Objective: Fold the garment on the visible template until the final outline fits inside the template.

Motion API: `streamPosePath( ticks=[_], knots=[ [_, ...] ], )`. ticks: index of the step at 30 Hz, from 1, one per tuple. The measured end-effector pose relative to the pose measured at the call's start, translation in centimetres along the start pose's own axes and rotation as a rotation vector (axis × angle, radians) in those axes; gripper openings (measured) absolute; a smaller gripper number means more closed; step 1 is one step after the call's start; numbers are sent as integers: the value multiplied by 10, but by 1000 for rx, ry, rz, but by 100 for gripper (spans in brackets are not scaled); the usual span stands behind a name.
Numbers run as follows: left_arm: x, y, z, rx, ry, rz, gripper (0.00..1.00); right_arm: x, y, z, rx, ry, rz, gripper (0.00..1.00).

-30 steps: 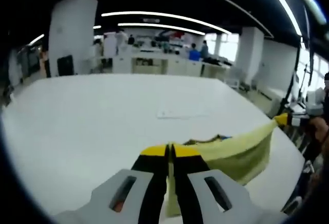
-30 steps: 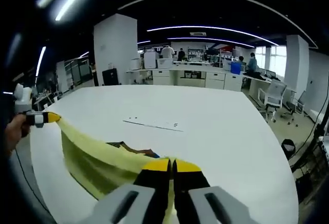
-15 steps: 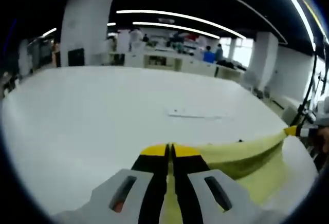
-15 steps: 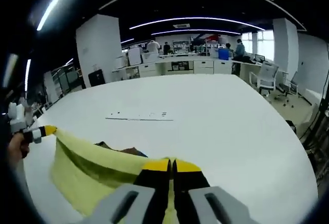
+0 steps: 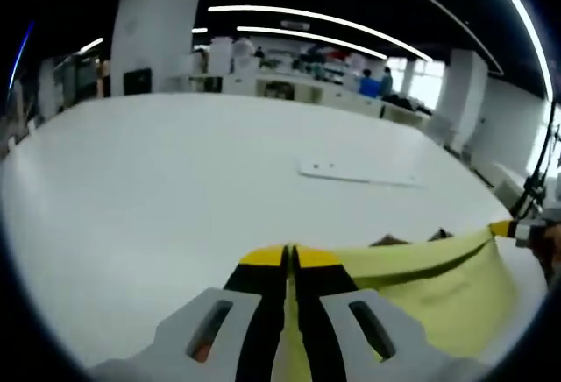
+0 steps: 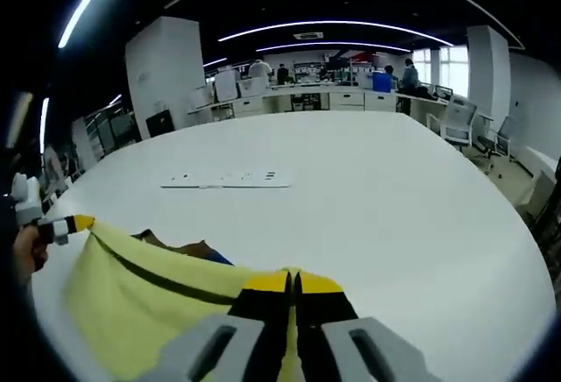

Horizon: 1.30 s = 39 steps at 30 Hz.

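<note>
- Hanging stretched between both grippers: yellow garment (image 5: 438, 281), top edge taut, dark line running just under that edge, body sagging toward the table (image 5: 158, 189).
- Darker brown and blue bits of the garment peek above the taut edge in the right gripper view (image 6: 188, 251).
- Left gripper (image 5: 290, 259): jaws pressed together, pinching one end of the garment's top edge; yellow cloth runs down between the jaws.
- Right gripper (image 6: 292, 282): jaws pressed together on the other end of that edge; cloth spreads to its left.
- Left gripper view shows the right gripper's yellow tip at far right holding the corner; right gripper view shows the left gripper's tip at far left with a hand (image 6: 24, 252) behind it.
- Template (image 5: 358, 173): flat white sheet with small dark marks on the table, beyond the garment, apart from it.
- Table is large, white, round-edged; wide bare surface ahead and to both sides of the template.
- Beyond the table edge: office chairs (image 6: 456, 135), desks, people in the background.
</note>
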<state>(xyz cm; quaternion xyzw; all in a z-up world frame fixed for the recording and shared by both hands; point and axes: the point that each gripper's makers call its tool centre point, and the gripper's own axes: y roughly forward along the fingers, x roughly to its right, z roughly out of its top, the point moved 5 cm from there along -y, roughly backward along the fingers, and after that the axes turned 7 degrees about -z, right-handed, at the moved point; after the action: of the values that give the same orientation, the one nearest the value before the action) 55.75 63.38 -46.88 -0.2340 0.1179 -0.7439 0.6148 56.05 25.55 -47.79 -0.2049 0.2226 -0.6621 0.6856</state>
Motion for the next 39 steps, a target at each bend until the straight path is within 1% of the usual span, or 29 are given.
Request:
streamPosePath(
  ticks=[6, 12, 15, 16, 18, 20, 21, 22, 23, 24, 25, 26, 27, 29, 30, 32, 33, 36, 37, 39],
  knots=[
    [-5, 8, -11, -22, -38, 8, 0, 2, 10, -11, -26, -6, -15, 0],
    [-6, 13, -18, -32, -39, 7, 0, 2, 14, -18, -48, -10, -25, 0],
    [-6, 15, -19, -36, -41, 5, 0, 1, 14, -19, -47, -7, -36, 0],
    [-6, 15, -19, -39, -37, 6, 0, 1, 15, -19, -47, -10, -39, 0],
    [-5, 17, -20, -46, 3, -4, 0, 0, 16, -19, -46, -19, -40, 0],
    [-3, 19, -20, -39, 24, -31, 1, 1, 15, -19, -53, 8, -30, 0],
    [-3, 18, -20, -40, 17, -33, 1, 2, 15, -18, -56, 21, -23, 0],
    [-3, 17, -18, -30, 39, -56, 2, 3, 14, -17, -53, 23, -17, 1],
    [-2, 16, -17, -24, 49, -72, 6, 4, 13, -15, -51, 18, -17, 6],
    [-3, 16, -16, -23, 56, -81, 10, 5, 10, -14, -49, 4, -15, 10],
    [-1, 15, -13, -16, 89, -119, 15, 6, 9, -13, -43, -12, -9, 15],
    [0, 14, -11, -9, 102, -145, 21, 5, 7, -11, -36, -41, 10, 19],
    [2, 12, -9, 5, 117, -183, 25, 5, 6, -11, -42, -74, 29, 21],
    [3, 8, -9, 8, 149, -233, 29, 4, 3, -11, -45, -136, 60, 24],
    [2, 7, -9, 5, 166, -248, 30, 4, 2, -11, -44, -162, 72, 25],
    [2, 2, -13, -19, 210, -282, 30, 3, 0, -14, -56, -216, 91, 27],
    [1, 0, -17, -38, 255, -287, 30, 2, -1, -16, -56, -249, 98, 28],
    [-1, 0, -26, -86, 329, -292, 32, 0, 0, -18, -57, -305, 97, 28],
    [-2, 1, -31, -111, 357, -289, 32, -2, 1, -20, -59, -326, 103, 29],
    [-1, 3, -34, -115, 362, -289, 32, -6, 3, -23, -62, -344, 113, 29]
  ],
)
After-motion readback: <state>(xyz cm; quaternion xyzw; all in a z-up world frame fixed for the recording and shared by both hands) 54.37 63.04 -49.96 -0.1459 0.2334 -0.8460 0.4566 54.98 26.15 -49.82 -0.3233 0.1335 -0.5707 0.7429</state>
